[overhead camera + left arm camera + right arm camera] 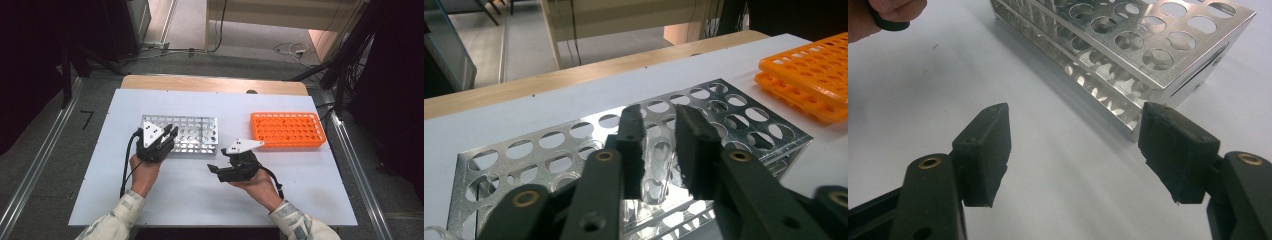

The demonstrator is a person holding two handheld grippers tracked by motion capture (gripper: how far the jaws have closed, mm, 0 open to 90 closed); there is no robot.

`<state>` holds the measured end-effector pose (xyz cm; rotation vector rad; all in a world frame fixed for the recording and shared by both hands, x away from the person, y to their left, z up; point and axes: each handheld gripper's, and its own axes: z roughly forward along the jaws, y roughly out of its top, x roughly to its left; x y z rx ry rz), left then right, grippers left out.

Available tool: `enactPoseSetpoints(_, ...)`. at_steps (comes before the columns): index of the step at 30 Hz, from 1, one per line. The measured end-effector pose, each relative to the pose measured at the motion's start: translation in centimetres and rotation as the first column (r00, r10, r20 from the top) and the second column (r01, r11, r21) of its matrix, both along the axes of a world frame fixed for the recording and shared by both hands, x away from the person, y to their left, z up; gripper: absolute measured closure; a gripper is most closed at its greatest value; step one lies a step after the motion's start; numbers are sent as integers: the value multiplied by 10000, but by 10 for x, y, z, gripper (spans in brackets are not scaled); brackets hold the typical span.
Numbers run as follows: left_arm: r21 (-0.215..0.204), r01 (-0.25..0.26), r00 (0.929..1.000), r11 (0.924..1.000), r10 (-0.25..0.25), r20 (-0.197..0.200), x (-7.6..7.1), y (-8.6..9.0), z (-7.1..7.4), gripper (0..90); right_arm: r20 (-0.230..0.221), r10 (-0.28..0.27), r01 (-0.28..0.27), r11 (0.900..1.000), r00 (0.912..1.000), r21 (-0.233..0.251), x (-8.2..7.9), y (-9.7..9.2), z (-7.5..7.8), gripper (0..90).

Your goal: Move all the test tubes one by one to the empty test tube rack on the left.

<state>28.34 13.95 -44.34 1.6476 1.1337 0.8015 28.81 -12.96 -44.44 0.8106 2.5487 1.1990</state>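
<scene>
Two racks, one metal rack [192, 132], one orange rack [287, 129]; one clear tube [658, 170]

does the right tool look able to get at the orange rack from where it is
Probably yes: the right tool stands open with nothing in it, and bare table lies between it and the orange rack, though it now points away from it.

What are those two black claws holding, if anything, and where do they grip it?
The left gripper has a clear test tube between its jaws, near its upper part, over the metal rack. The right gripper holds nothing.
</scene>
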Motion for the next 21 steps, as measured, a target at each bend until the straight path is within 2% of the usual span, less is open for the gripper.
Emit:
enactPoseSetpoints(4, -216, -3, 10000, 9998, 4, 56, -3, 2, 3, 670, 31, -51, 51, 10000, 10000, 4, 1, -1, 0, 277)
enactPoseSetpoints(9, -672, 182, 9998, 9976, -176, 89, -11, 4, 10, 599, 63, -225, 225, 9997, 9997, 43, 2, -5, -2, 274)
enactPoseSetpoints(16, -916, 192, 9991, 9956, -224, -347, -29, 10, 14, 422, 204, -764, 764, 9971, 9969, -8, 7, -21, -7, 262)
enactPoseSetpoints(21, -781, -211, 9975, 9967, 157, -684, -42, 17, 10, 304, 226, -1297, 1295, 9915, 9913, 76, 11, -40, -8, 253)
